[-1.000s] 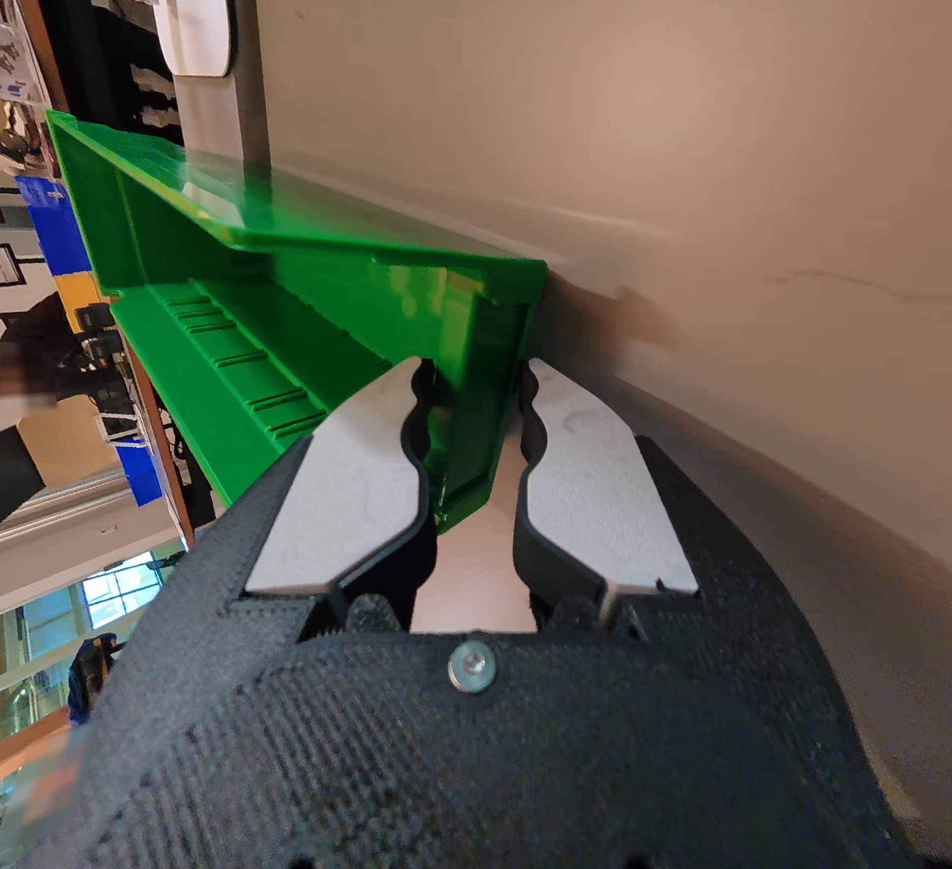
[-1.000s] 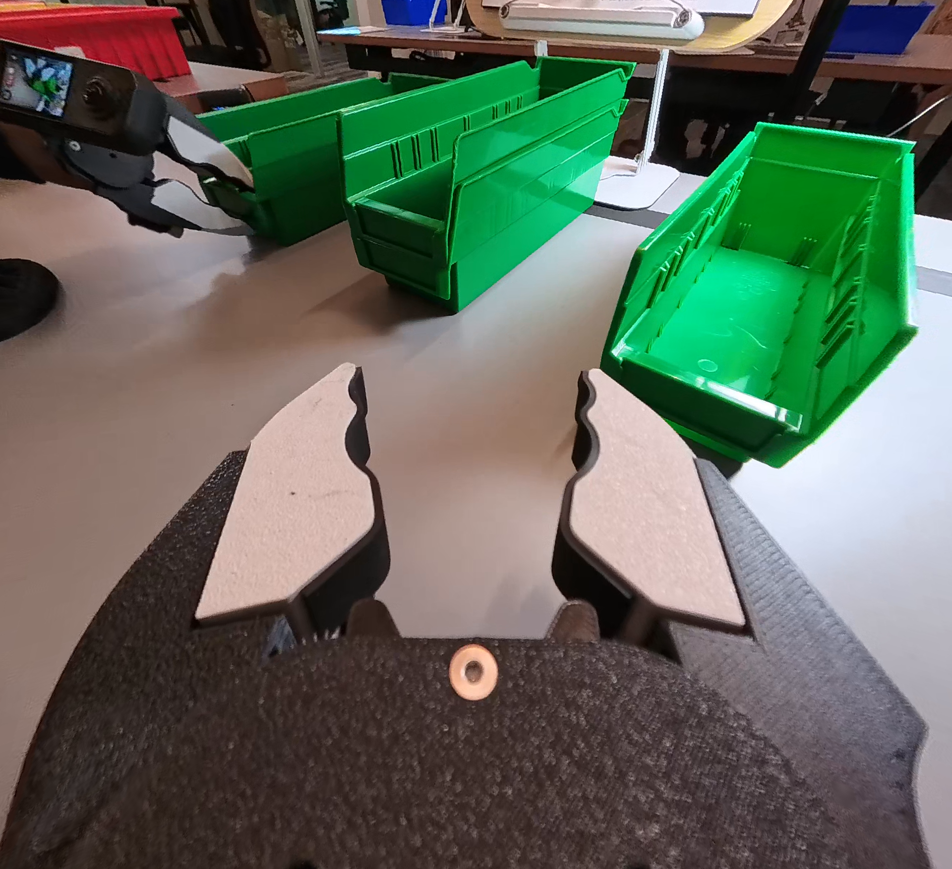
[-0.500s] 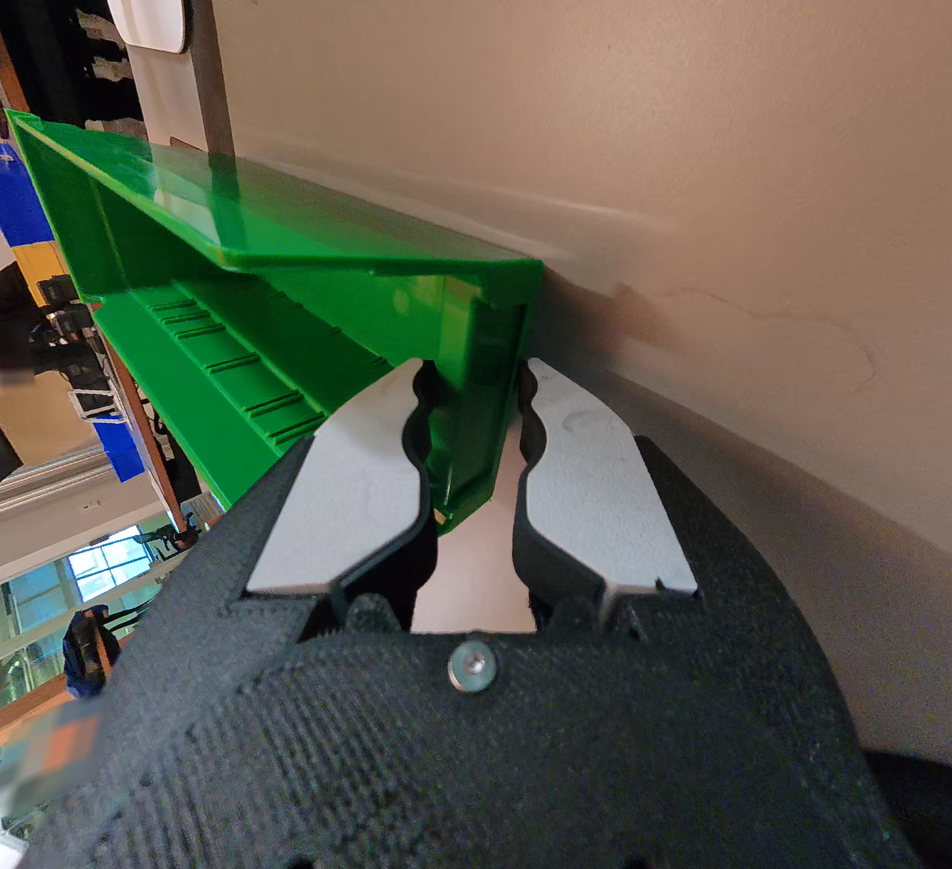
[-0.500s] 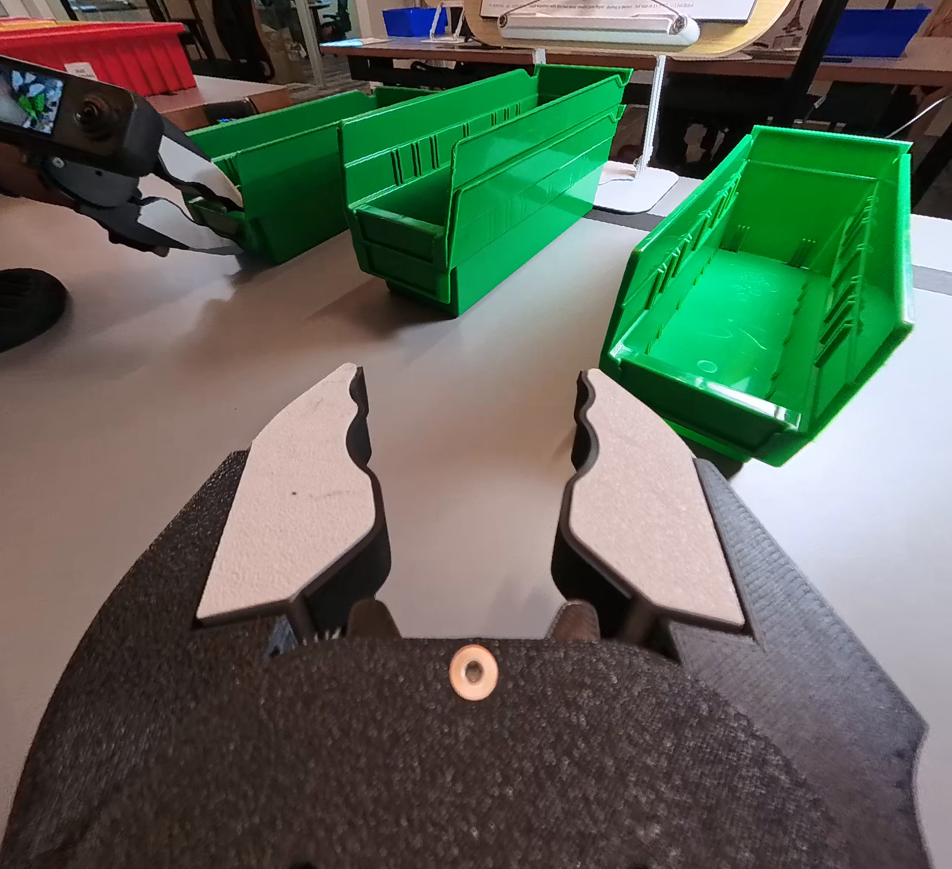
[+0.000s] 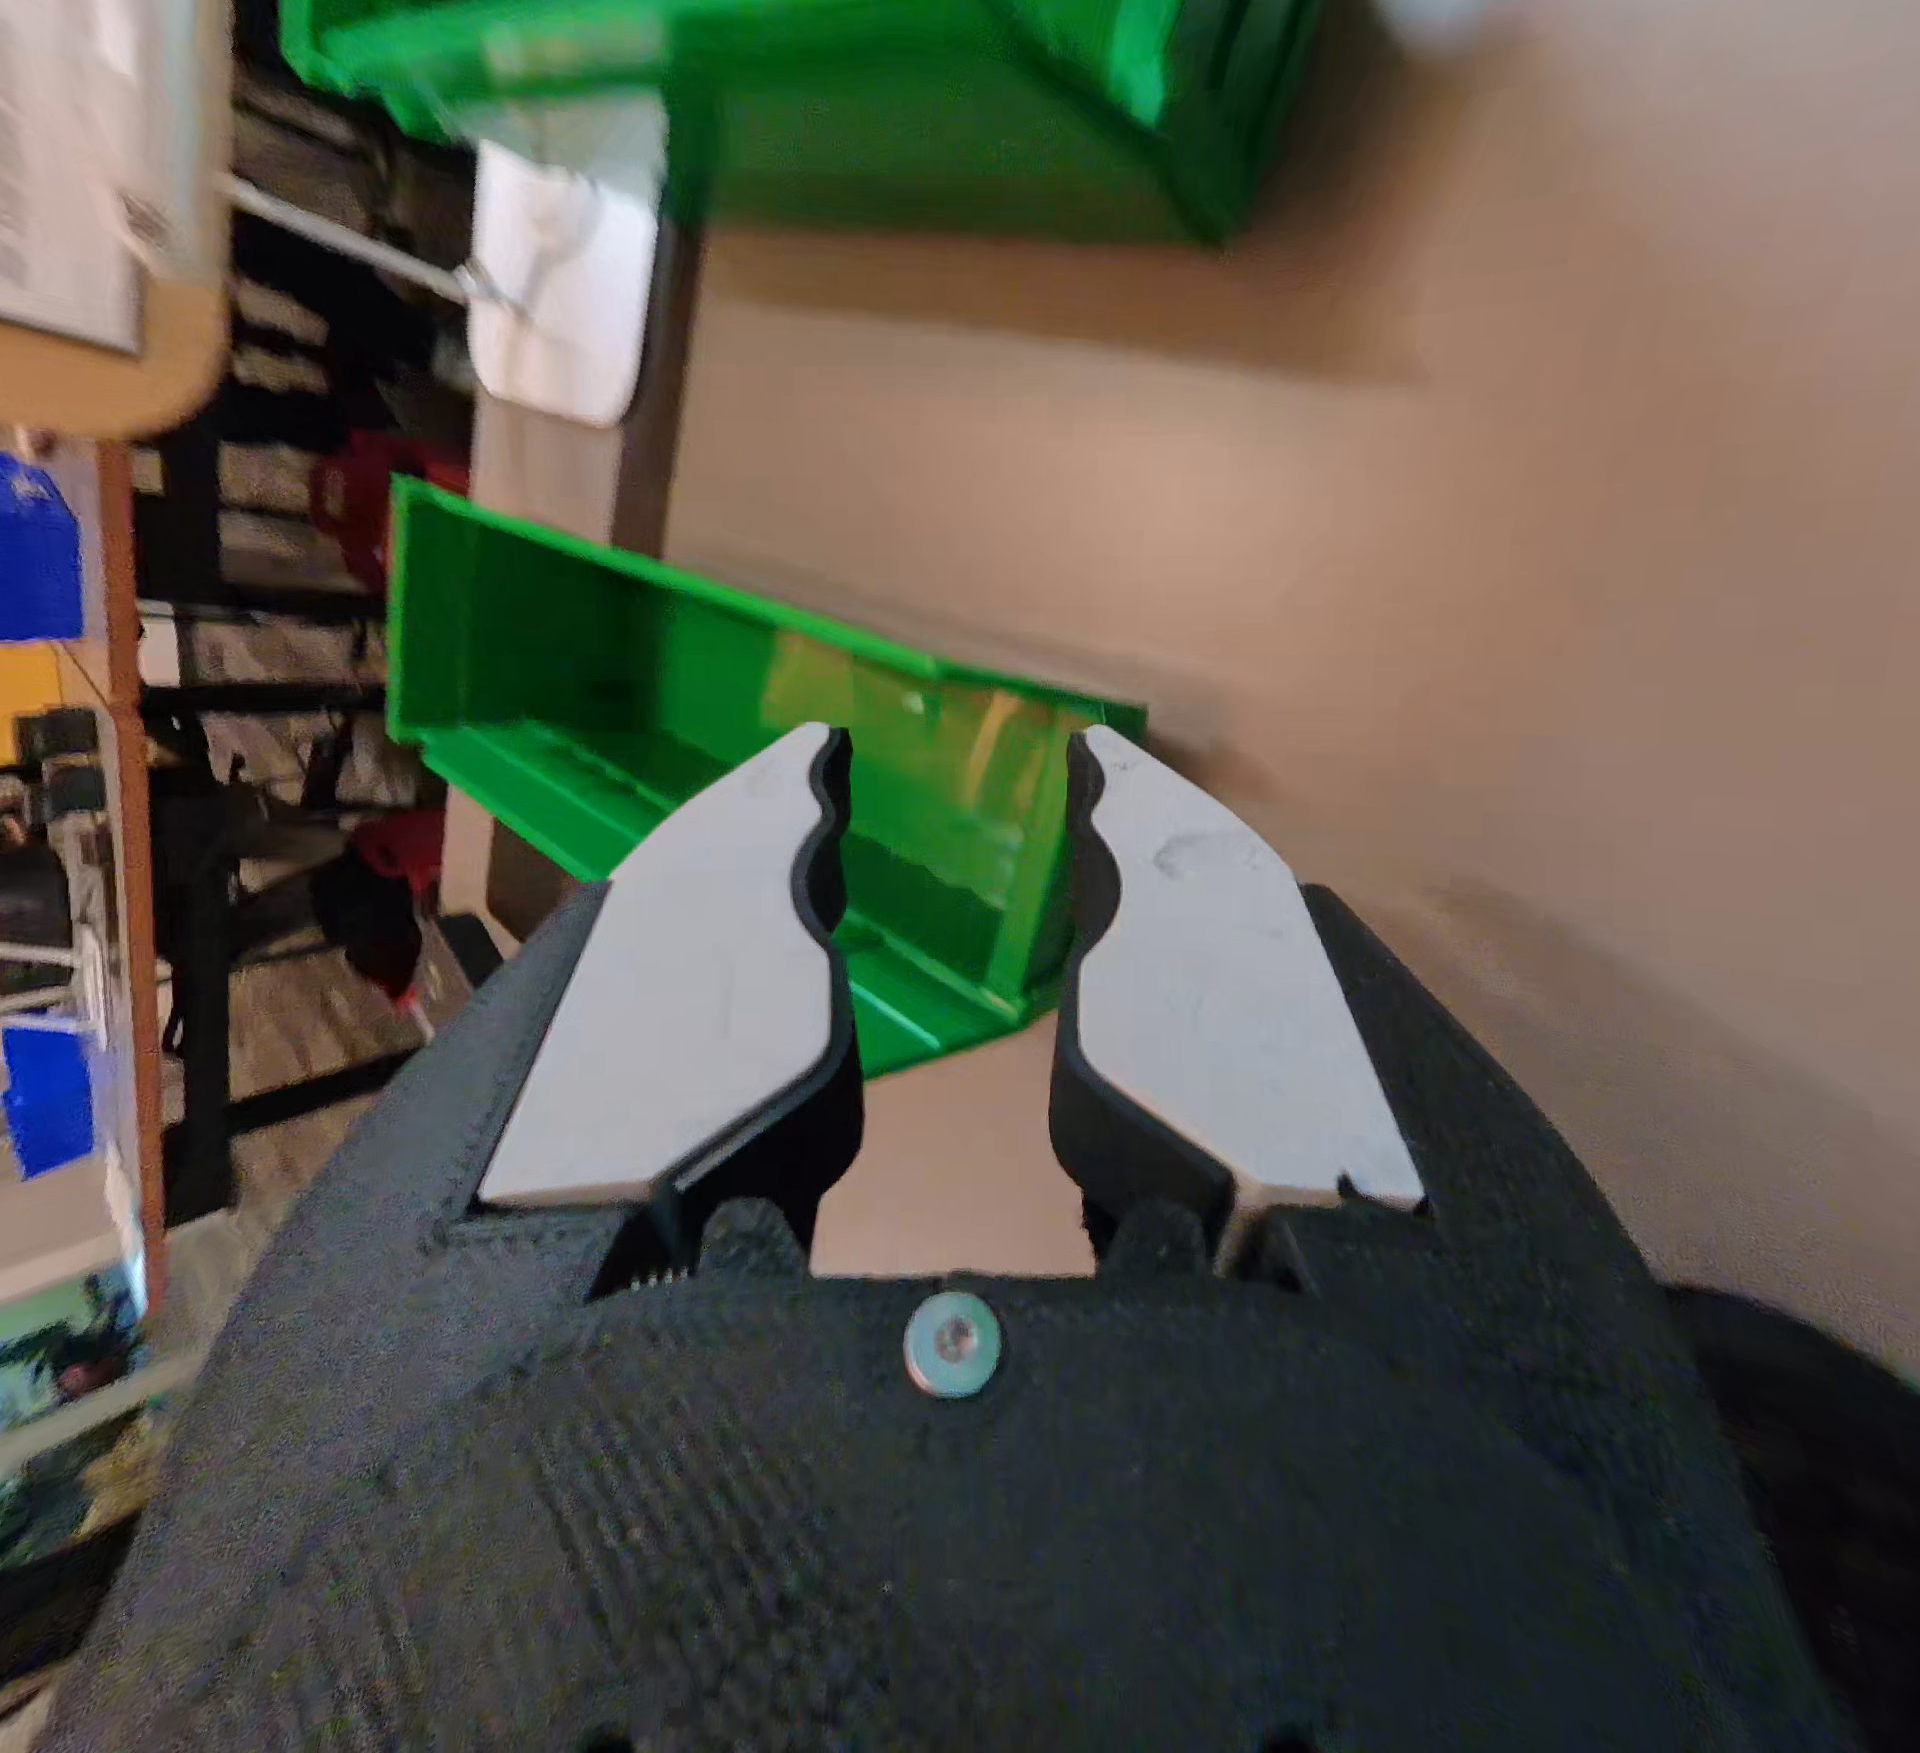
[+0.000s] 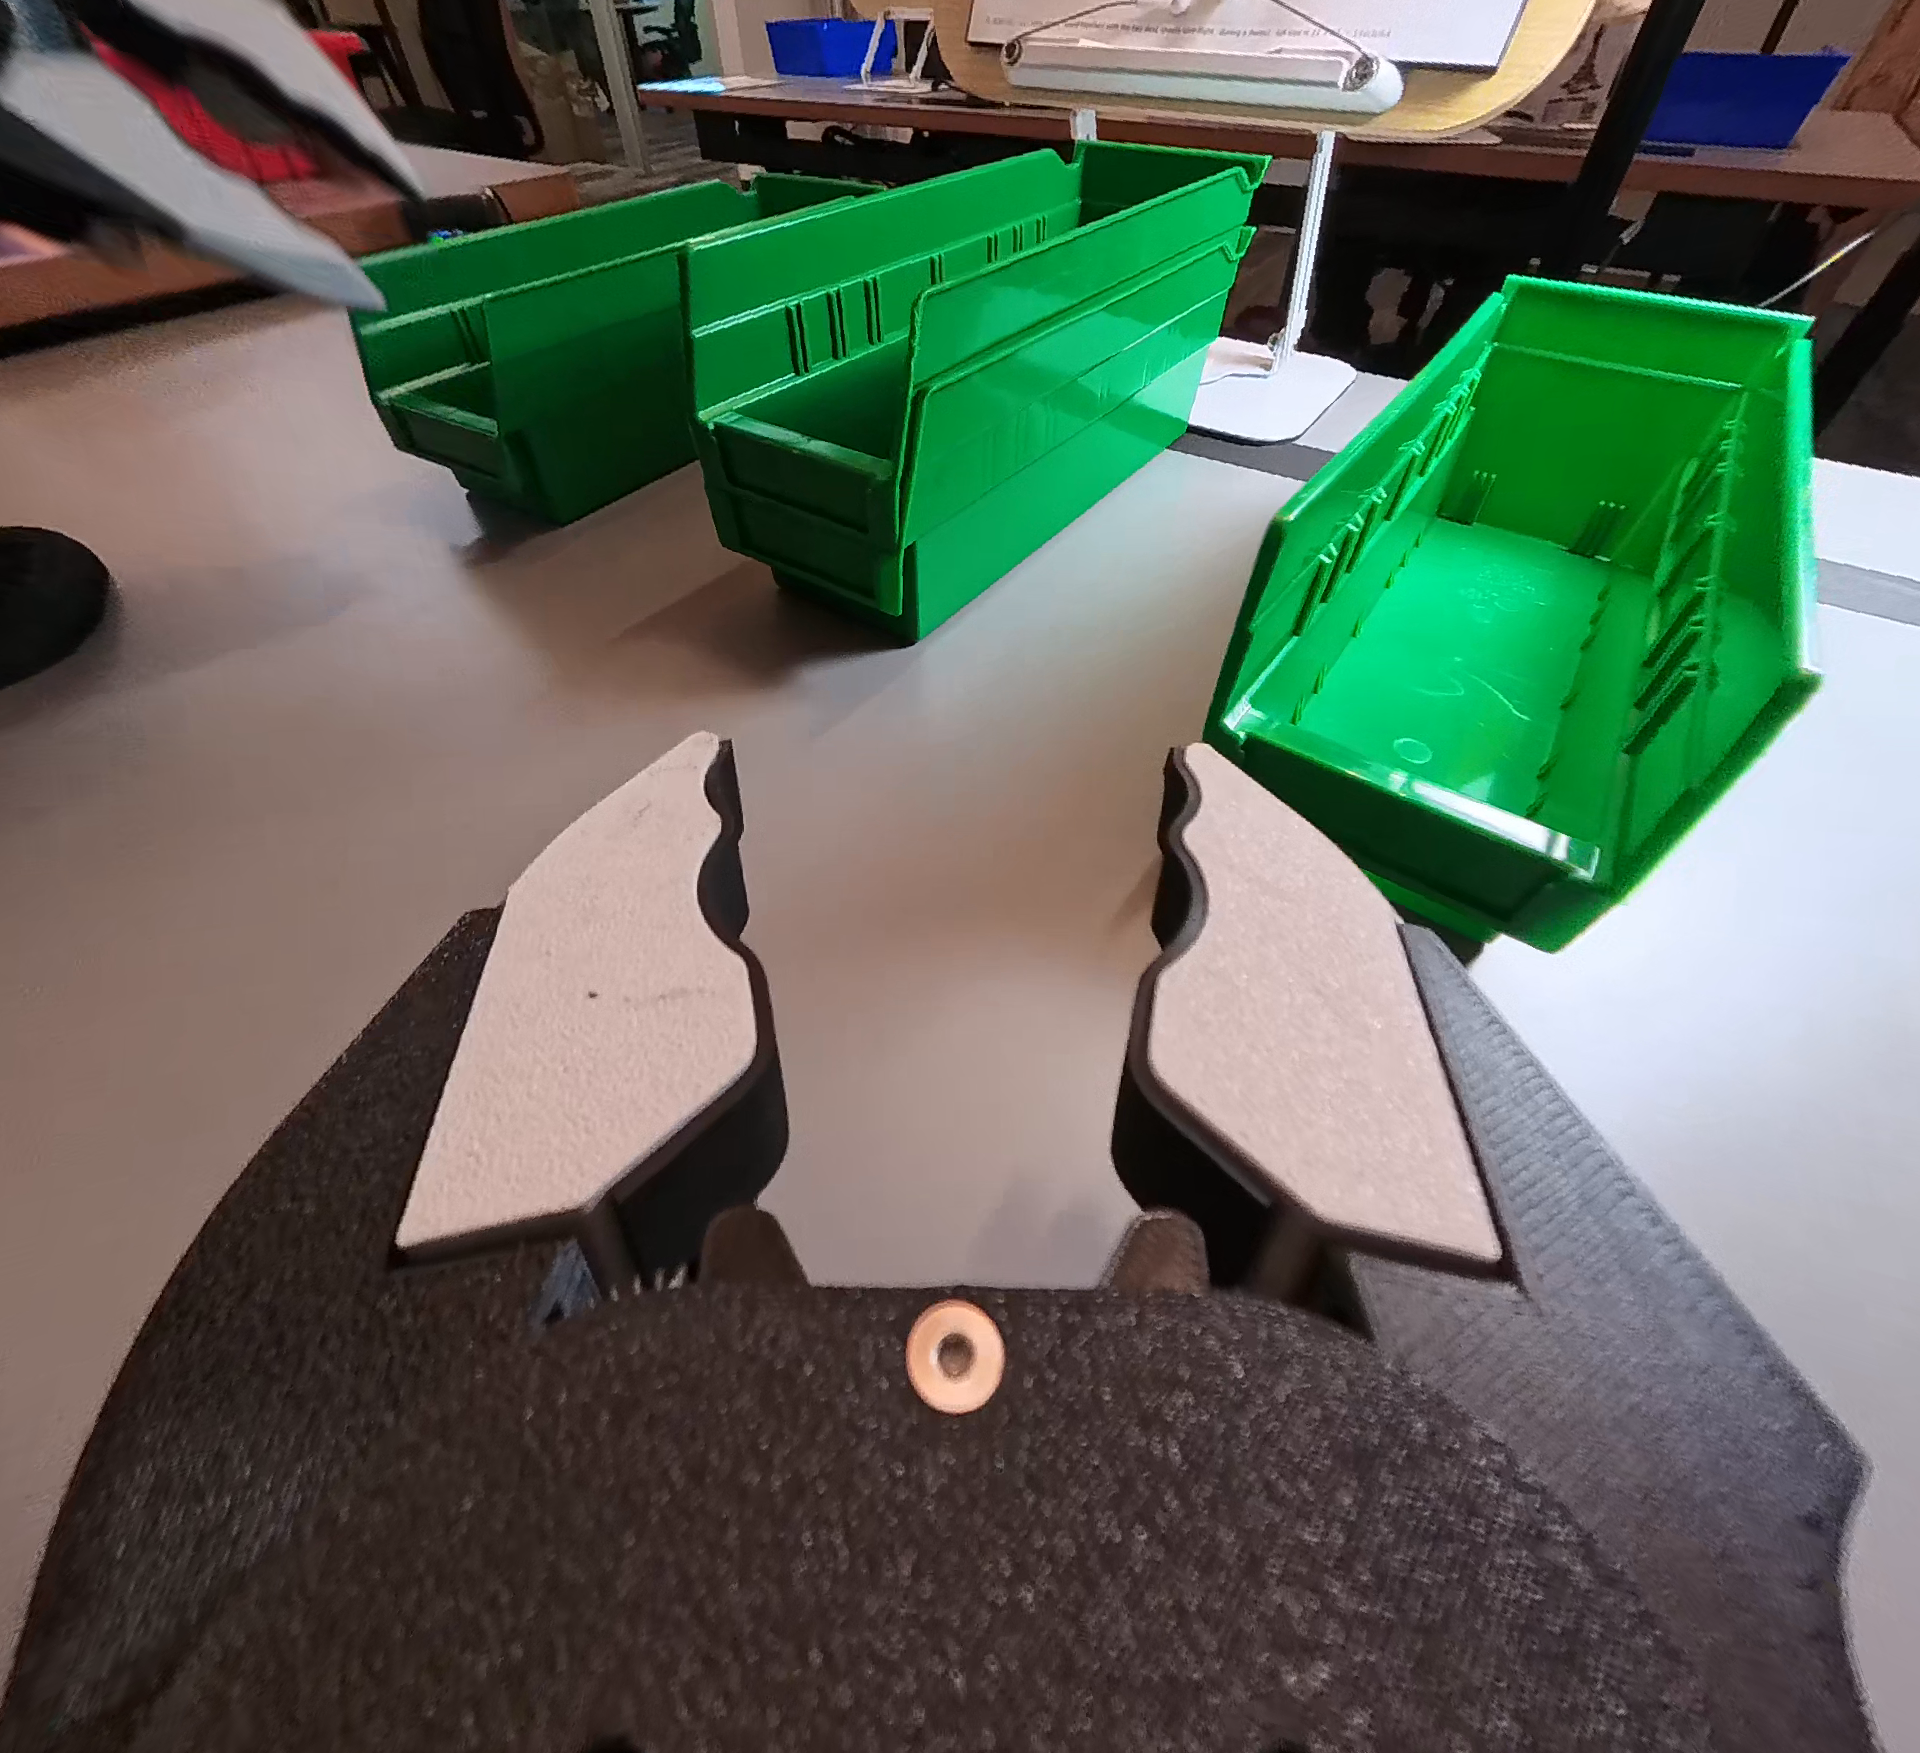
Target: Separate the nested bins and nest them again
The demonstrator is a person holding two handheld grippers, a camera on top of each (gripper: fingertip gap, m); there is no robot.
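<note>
Three long green bins: the left bin (image 6: 540, 373) and nested pair (image 6: 966, 415) run near-to-far (low fronts nearest); wide bin (image 6: 1538, 623) tilts. Left gripper (image 5: 951, 747) and right gripper (image 6: 951, 758) gape empty.

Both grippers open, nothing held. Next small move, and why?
Probably bring the right gripper forward to the front lip of the upper bin in the middle pair. Those two are still nested, while the left bin stands alone. The left gripper is also open, clear of that bin.

Two low wrist views, shared bins (image 6: 966, 415)
</note>
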